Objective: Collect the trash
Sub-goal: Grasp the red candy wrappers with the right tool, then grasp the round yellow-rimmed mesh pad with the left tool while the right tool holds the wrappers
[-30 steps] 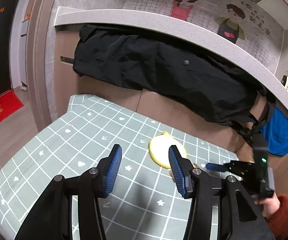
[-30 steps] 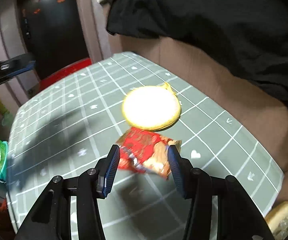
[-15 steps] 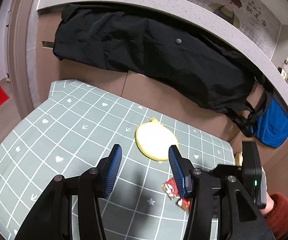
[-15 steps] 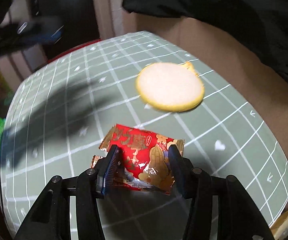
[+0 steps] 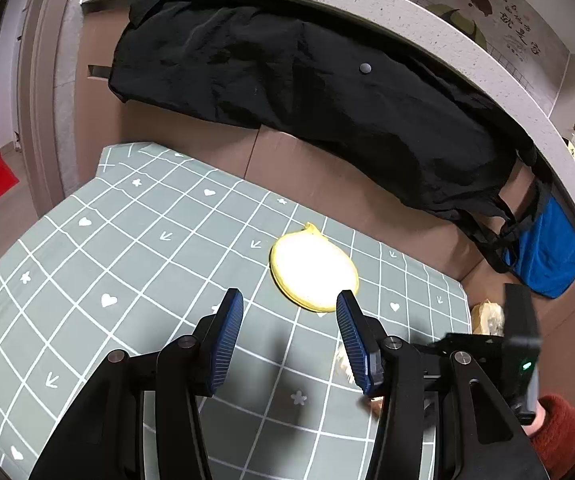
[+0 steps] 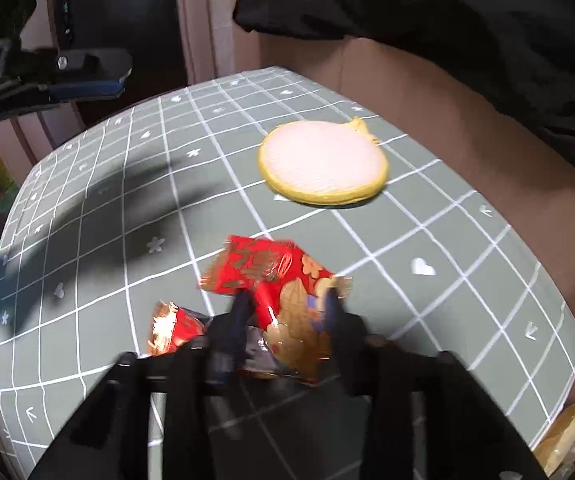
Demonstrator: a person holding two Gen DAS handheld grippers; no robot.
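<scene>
Right gripper (image 6: 287,304): its jaws have just been closing and now pinch the red snack wrapper (image 6: 271,276) between them; half a second earlier they stood spread on either side of it. The foil crumples at the pinch, its near end tucked under the fingers, its far end fanning out toward 12 o'clock. The wrapper appears to touch the tabletop (image 6: 127,240) yet; no lift is evident. Motion blur on the fingers fits a closure only just made.

Left gripper (image 5: 289,340): jaws spread, nothing between them, hovering over the checked cloth. It has drawn nearer the tabletop than a second ago. In its view the right tool and a red sleeve (image 5: 563,428) sit at 4 o'clock.

Surroundings: a round yellow-rimmed pad (image 6: 323,164) lies at 1 o'clock of the wrapper, well apart. A crinkled tan bag (image 6: 571,432) sits off the tabletop edge at 4 o'clock.

Assessment: the first piece of trash is secured; lifting and carrying it to a bin comes next. No bin is visible.
</scene>
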